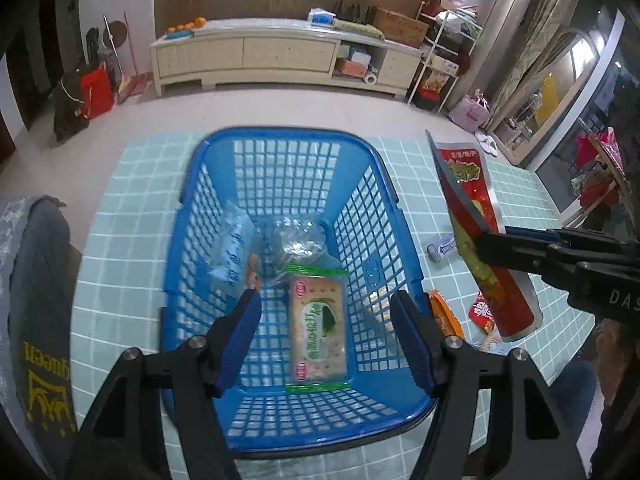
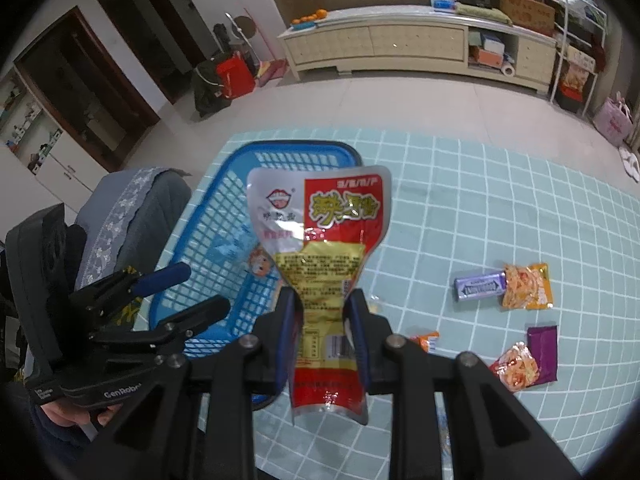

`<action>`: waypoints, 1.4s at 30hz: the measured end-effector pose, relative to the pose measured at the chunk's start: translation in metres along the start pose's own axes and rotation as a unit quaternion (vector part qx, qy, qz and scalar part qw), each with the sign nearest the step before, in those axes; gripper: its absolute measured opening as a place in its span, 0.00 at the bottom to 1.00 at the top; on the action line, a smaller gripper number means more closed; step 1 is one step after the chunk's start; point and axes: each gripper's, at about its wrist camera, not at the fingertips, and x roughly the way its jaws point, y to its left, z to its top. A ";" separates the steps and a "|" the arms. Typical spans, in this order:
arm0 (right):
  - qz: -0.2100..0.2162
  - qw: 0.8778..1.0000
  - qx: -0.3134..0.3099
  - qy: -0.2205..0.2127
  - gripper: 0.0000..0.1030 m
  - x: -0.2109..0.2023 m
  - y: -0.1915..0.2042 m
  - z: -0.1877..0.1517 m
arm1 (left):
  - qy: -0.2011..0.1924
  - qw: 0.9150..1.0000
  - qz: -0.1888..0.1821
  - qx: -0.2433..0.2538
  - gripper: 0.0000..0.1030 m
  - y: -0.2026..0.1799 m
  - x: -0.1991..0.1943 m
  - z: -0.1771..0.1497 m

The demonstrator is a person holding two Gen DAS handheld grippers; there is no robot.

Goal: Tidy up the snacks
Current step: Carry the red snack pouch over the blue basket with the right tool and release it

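the right gripper (image 2: 322, 332) had its jaws closed tight on a tall red and silver snack pouch (image 2: 320, 264), and the pouch stood up in the middle of the right wrist view, lifted off the surface (image 2: 480, 208) with the light green squares. in the left wrist view the same pouch (image 1: 476, 236) hung at the right side of the frame, just beside the blue basket (image 1: 360, 216) and not inside it. the left gripper (image 1: 326, 320) hovered over the basket with its jaws wide apart and nothing between them. inside the basket, low in the middle of the left wrist view, lay a cracker pack (image 1: 318, 338) with green ends, and above it some clear shiny wrappers (image 1: 288, 240). on the surface at the right of the right wrist view lay a purple gum pack (image 2: 480, 286) touching an orange snack bag (image 2: 526, 286), and lower down a dark purple packet (image 2: 542, 354) beside another red noodle snack bag (image 2: 514, 370).
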 end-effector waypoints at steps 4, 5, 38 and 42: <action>0.009 1.000 -0.015 -0.005 0.31 -0.002 0.018 0.003 | -0.012 1.000 0.011 -0.003 0.63 0.011 -0.014 -0.001; 0.012 1.000 -0.017 -0.005 0.31 -0.001 0.022 0.004 | -0.016 1.000 0.015 -0.003 0.63 0.015 -0.019 -0.002; -0.007 0.944 -0.317 0.092 0.35 0.094 0.118 -0.022 | -0.011 0.998 0.061 -0.018 0.63 0.068 -0.039 -0.039; -0.009 0.938 -0.330 0.102 0.49 0.100 0.122 -0.026 | -0.014 0.998 0.062 -0.011 0.63 0.066 -0.042 -0.043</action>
